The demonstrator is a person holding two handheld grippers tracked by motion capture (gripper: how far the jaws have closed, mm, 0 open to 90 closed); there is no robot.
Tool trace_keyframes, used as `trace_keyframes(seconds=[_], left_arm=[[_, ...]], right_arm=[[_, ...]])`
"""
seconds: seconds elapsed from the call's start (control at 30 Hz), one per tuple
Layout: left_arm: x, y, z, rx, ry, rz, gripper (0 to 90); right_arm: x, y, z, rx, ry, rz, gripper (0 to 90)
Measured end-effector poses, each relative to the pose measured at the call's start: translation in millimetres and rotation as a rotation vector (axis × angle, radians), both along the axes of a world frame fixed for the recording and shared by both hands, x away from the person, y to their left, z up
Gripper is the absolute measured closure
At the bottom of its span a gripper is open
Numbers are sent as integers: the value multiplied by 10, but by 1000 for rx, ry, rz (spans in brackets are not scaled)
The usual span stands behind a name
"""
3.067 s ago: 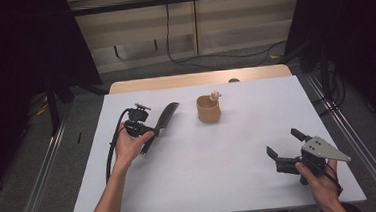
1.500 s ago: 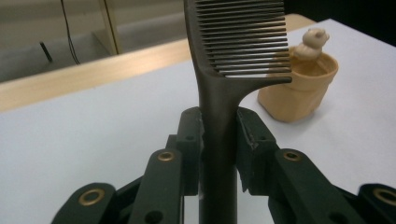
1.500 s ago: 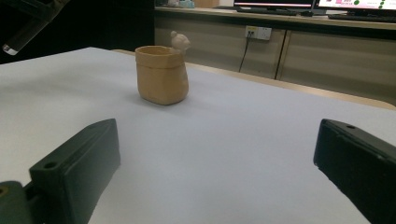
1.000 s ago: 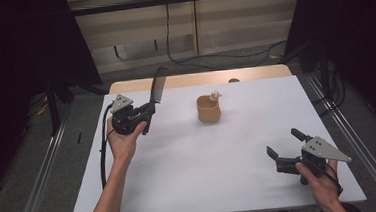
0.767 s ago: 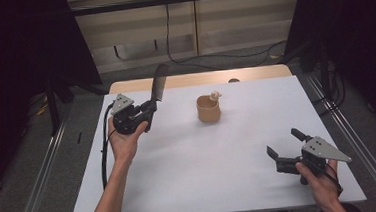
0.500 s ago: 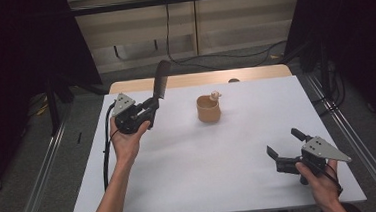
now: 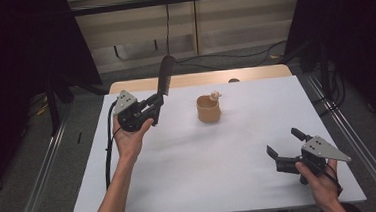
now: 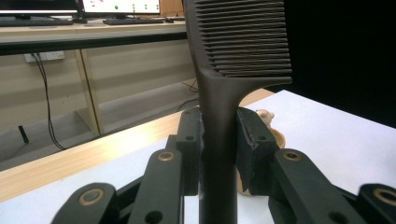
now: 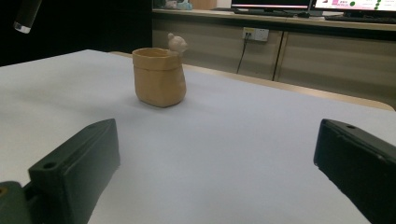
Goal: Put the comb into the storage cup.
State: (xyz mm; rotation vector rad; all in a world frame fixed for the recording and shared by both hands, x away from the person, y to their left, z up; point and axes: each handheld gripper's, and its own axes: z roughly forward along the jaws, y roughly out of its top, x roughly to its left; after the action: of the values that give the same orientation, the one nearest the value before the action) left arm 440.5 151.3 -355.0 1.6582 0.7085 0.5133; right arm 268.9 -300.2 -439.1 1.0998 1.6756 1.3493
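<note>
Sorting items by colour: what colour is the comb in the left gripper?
Black; the comb shows best in the left gripper view, clamped by the left gripper.

No legible text or labels

This looks like a lab or recording room set up in an office-like space. The worktop [image 7: 206,175] is covered with a plain white sheet and flanked by metal rails [image 7: 41,181] on the floor. Black curtains [image 7: 21,42] hang on both sides. Behind stands a long beige counter [image 9: 299,42] carrying monitors [image 8: 119,5] and keyboards, with a wall socket [image 9: 254,33] and loose cables [image 7: 168,32] trailing down to the grey floor.
</note>
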Motion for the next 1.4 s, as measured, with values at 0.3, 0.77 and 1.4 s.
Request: trace_keyframes(seconds=[0.3, 0.77, 1.4], left_arm=[[36, -202, 10, 1, 8, -29, 728], [109, -423, 9, -7, -6, -63, 728], [286, -658, 21, -23, -12, -75, 728]], right_arm=[[8, -1, -4, 0, 3, 3, 0], [-11, -1, 8, 5, -14, 9, 0], [-14, 1, 9, 8, -13, 14, 0]])
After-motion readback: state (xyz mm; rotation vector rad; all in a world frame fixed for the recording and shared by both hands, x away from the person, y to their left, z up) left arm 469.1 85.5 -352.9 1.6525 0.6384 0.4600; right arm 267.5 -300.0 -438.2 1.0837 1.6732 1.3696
